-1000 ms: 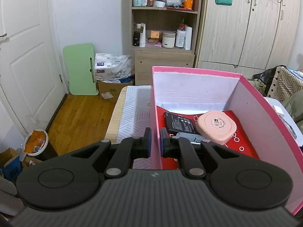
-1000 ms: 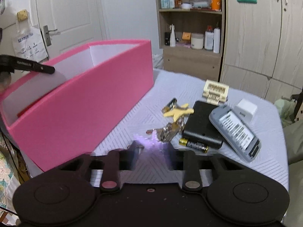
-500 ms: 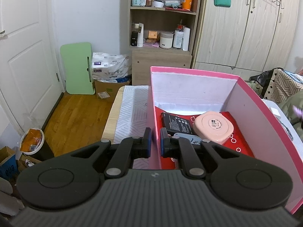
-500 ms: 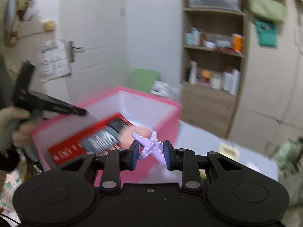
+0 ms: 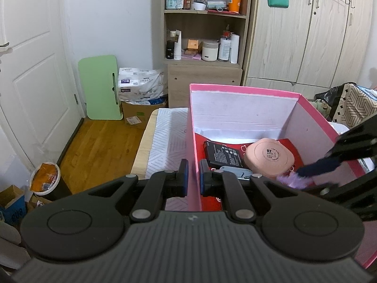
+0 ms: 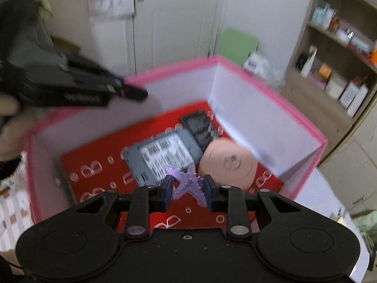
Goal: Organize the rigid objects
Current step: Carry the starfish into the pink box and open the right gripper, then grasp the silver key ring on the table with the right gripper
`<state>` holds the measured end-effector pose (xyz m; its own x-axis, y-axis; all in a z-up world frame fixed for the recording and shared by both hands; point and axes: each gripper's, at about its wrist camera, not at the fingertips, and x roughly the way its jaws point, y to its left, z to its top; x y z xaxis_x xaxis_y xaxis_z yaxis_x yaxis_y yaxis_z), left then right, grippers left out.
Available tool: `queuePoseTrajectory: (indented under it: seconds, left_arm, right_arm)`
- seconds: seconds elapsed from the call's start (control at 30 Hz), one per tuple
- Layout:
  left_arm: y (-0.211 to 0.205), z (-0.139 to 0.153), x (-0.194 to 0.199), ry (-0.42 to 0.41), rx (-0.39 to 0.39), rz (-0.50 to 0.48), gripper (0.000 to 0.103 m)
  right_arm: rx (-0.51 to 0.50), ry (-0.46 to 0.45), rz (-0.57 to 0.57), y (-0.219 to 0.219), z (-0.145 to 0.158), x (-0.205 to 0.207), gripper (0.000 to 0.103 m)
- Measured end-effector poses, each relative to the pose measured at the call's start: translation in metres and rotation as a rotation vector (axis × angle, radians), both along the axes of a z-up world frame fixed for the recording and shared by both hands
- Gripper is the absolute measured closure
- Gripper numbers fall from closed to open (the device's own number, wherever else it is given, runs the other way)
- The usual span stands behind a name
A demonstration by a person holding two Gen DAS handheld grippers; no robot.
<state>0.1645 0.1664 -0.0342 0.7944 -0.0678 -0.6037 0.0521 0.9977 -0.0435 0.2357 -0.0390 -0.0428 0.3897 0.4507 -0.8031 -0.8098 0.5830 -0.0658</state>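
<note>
A pink box (image 5: 245,93) with a red floor stands on the table. My left gripper (image 5: 193,181) is shut on the box's left wall (image 5: 191,155). Inside lie a black battery pack (image 5: 223,156), a grey device (image 5: 235,173) and a round peach case (image 5: 269,156). My right gripper (image 6: 187,189) is shut on a purple starfish (image 6: 189,185) and hangs over the box (image 6: 271,99), above the grey device (image 6: 165,155) and the peach case (image 6: 229,160). In the left wrist view the right gripper (image 5: 313,168) reaches in from the right with the starfish (image 5: 293,180).
A shelf unit (image 5: 205,21) with bottles and wardrobes (image 5: 306,30) stand behind the table. A white door (image 5: 30,70), a green board (image 5: 100,87) and a bin (image 5: 46,181) are on the left over wooden floor. A patterned cloth (image 5: 167,146) covers the table.
My right gripper lifted the purple starfish off the table, swung left and now hangs over the open pink box. The left gripper kept its hold on the box wall.
</note>
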Motion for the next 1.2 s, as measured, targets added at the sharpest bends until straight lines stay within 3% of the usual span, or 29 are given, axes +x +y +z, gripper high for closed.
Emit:
queuePoseTrajectory:
  seconds: [0.13, 0.4, 0.6, 0.7, 0.9, 1.07, 1.2]
  left_arm:
    - [-0.002, 0.000, 0.001, 0.012, 0.000, 0.002, 0.094]
    - [-0.007, 0.003, 0.005, 0.037, 0.056, 0.013, 0.094]
    - [-0.010, 0.009, 0.007, 0.155, 0.075, 0.010, 0.094]
    - [-0.007, 0.015, 0.001, 0.212, 0.073, -0.008, 0.094]
    - [-0.009, 0.023, -0.018, 0.291, 0.105, -0.045, 0.093]
    - [-0.011, 0.017, -0.021, 0.320, 0.112, -0.048, 0.095]
    - [-0.006, 0.023, -0.021, 0.302, 0.076, -0.054, 0.096]
  right_arm:
    - [0.060, 0.044, -0.077, -0.006, -0.004, 0.010, 0.069]
    - [0.371, 0.003, -0.170, -0.069, 0.037, -0.028, 0.067]
    - [0.454, -0.088, -0.250, -0.112, 0.048, -0.065, 0.066]
    - [0.490, -0.111, -0.342, -0.139, 0.039, -0.073, 0.065]
    - [0.460, -0.111, -0.516, -0.176, -0.007, -0.076, 0.065]
    - [0.390, -0.098, -0.559, -0.179, -0.042, -0.070, 0.065]
    - [0.346, -0.152, -0.565, -0.177, -0.051, -0.066, 0.060]
